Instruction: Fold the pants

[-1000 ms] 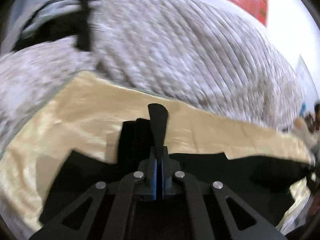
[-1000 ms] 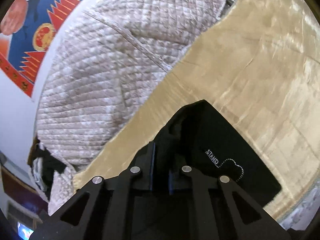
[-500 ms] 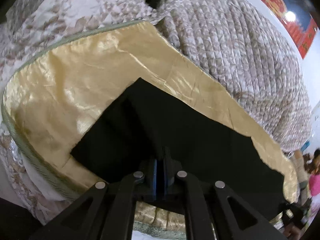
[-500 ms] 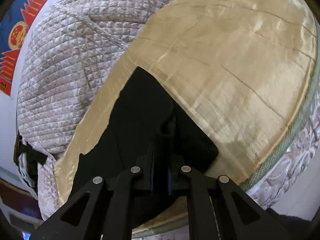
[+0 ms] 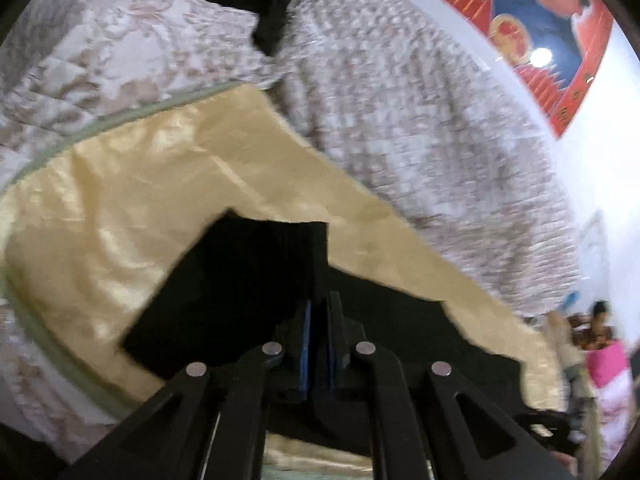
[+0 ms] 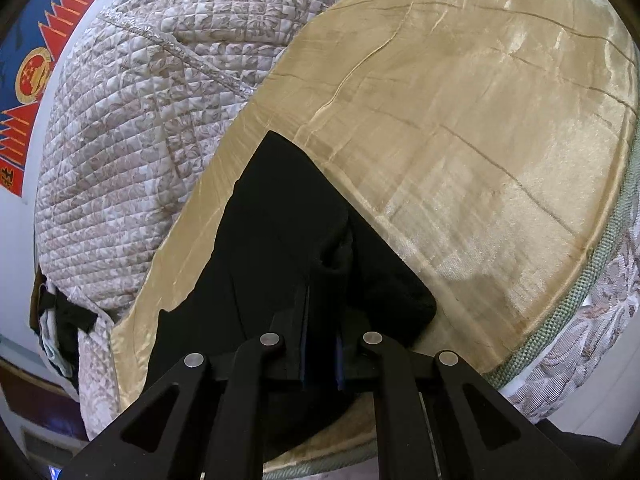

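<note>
the black pants (image 6: 280, 248) lie on a shiny gold sheet (image 6: 480, 140) that covers the near part of a bed, and both tongs are clamped on their cloth. in the right wrist view the right tongs (image 6: 322, 320) have their two fingers drawn close together with a bunched fold of the black fabric pinched between them, just behind a small puckered loop of cloth; from there the pants run away as a dark wedge whose far corner lies on the gold sheet, close to where it meets a quilted floral bedspread (image 6: 140, 120). a rounded black edge of the garment sits to the right of the tongs, near the bed's green corded border (image 6: 576, 300). in the left wrist view, which is blurred, the left tongs (image 5: 318, 320) are likewise nearly shut on black fabric, a raised flap of the pants (image 5: 256, 280) standing just ahead of the fingers with a squared top edge, while more of the garment spreads off to the right across the sheet (image 5: 140, 208). the quilted bedspread (image 5: 420, 120) is heaped behind the sheet, and a red and blue poster (image 5: 540, 32) hangs on the white wall above it. a dark strap or bag (image 6: 68, 320) sits at the far left edge of the bed in the right wrist view.
</note>
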Motion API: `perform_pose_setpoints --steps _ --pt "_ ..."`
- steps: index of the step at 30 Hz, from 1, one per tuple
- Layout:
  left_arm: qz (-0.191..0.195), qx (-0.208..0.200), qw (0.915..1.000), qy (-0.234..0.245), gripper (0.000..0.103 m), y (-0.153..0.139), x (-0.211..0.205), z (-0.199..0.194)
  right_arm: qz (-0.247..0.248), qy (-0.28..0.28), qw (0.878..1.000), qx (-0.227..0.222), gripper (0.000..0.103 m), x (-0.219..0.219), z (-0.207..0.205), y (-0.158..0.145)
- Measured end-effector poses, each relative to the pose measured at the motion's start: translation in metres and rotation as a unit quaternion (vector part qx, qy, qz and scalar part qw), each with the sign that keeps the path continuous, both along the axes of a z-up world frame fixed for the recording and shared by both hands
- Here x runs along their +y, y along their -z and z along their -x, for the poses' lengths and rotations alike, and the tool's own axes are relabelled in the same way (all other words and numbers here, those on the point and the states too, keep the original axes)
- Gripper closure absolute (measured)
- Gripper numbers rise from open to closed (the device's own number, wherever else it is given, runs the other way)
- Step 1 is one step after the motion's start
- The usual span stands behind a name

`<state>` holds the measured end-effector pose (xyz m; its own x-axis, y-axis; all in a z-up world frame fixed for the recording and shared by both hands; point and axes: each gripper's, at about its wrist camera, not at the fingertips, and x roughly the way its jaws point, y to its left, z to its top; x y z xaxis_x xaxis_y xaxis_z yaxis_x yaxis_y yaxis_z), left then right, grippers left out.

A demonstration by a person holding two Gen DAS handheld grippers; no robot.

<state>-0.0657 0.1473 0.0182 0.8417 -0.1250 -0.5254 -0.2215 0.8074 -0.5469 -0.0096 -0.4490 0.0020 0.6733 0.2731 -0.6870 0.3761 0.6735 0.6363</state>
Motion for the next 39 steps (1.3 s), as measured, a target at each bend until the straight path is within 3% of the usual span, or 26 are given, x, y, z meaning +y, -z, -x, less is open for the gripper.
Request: perform_pose_setpoints --steps 2,6,10,12,14,16,18,19,21,24,31,34,37,39 --pt "-0.007 0.046 0.9981 -0.04 0.093 0.009 0.009 -0.004 -0.001 0.001 1.0 0.0 0.094 0.001 0.001 0.001" --pt "0.003 0.081 0.9948 -0.062 0.089 0.022 0.02 -0.002 0.0 0.002 1.0 0.0 0.094 0.001 0.0 0.0" --pt "-0.005 0.087 0.9942 -0.063 0.089 0.027 0.021 0.0 0.006 -0.001 1.0 -0.001 0.094 0.001 -0.001 -0.001" --pt "-0.019 0.095 0.9935 -0.061 0.099 0.028 0.019 -0.005 0.015 -0.004 1.0 -0.001 0.094 0.002 -0.001 -0.002" --pt "-0.035 0.097 0.9931 -0.055 0.099 0.021 0.015 -0.01 0.025 -0.007 1.0 0.0 0.094 0.006 -0.003 -0.003" --pt "-0.043 0.068 0.9955 -0.051 0.099 0.002 0.016 -0.007 0.021 -0.014 1.0 -0.009 0.095 0.005 -0.004 -0.009" --pt "-0.065 0.039 0.9961 -0.046 0.099 -0.016 0.015 -0.005 0.015 -0.018 0.999 -0.049 0.095 0.004 0.003 -0.028" --pt "-0.078 0.04 0.9951 -0.045 0.099 -0.019 0.015 -0.006 0.017 -0.021 0.998 -0.055 0.095 0.003 0.004 -0.033" --pt "-0.096 0.076 0.9913 -0.049 0.099 -0.01 0.014 -0.01 0.029 -0.023 0.999 -0.025 0.095 0.002 0.003 -0.028" --pt "-0.094 0.126 0.9865 -0.046 0.099 0.012 0.017 -0.008 0.027 -0.02 0.999 0.014 0.095 0.001 0.004 -0.011" --pt "-0.108 0.158 0.9812 -0.027 0.098 0.026 0.024 -0.006 0.066 -0.027 0.997 0.028 0.094 0.007 0.007 -0.013" --pt "-0.114 0.166 0.9781 -0.051 0.094 0.021 0.033 -0.002 0.064 -0.016 0.997 0.031 0.086 0.002 0.012 -0.017" --pt "-0.12 0.156 0.9768 -0.085 0.094 0.007 0.043 0.003 0.124 0.03 0.992 0.013 0.08 -0.008 0.026 -0.043" --pt "-0.13 0.131 0.9792 -0.084 0.081 -0.008 0.043 -0.003 0.151 0.046 0.987 -0.008 0.079 -0.012 0.028 -0.059"
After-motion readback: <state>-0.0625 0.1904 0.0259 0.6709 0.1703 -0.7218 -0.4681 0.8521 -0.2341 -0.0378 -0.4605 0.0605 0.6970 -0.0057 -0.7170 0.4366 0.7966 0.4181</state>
